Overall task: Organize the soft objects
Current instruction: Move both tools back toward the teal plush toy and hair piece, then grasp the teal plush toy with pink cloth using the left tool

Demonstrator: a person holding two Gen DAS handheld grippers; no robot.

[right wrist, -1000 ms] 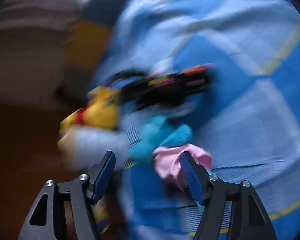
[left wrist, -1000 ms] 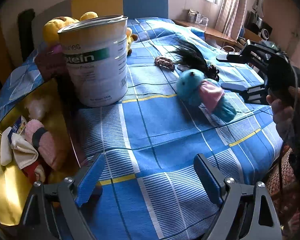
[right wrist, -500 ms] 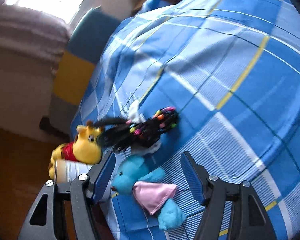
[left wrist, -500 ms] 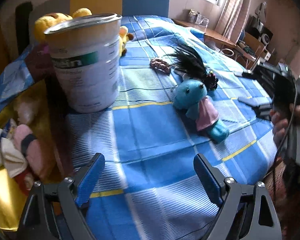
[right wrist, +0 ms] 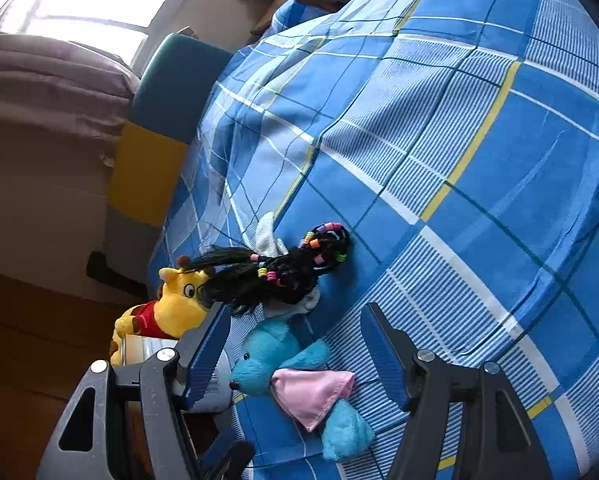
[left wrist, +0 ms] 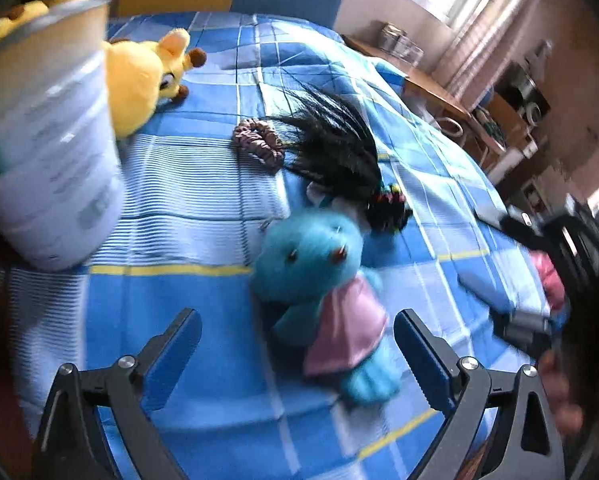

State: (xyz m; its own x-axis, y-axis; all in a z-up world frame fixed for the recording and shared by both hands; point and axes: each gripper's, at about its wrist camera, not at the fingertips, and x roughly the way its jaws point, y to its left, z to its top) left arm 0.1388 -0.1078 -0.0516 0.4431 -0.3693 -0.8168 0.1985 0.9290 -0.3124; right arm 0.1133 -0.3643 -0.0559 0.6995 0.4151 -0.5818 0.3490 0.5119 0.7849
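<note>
Left wrist view is showing the left gripper [left wrist: 295,344], jaws just widened and empty, framing the fluffy turquoise plush toy in a pink cape [left wrist: 319,280] lying beside the white tin can [left wrist: 47,152]; light, squashy, best pinched at its torso.

Turquoise plush [left wrist: 307,256] with pink cape, yellow giraffe [left wrist: 139,76], blue checked bedspread [right wrist: 479,128]

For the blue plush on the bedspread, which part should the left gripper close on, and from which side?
Grip the blue plush across its torso at the pink skirt, coming from above. It lies flat, face up, and already sits between the open left gripper, whose jaws have just been widening.
</note>
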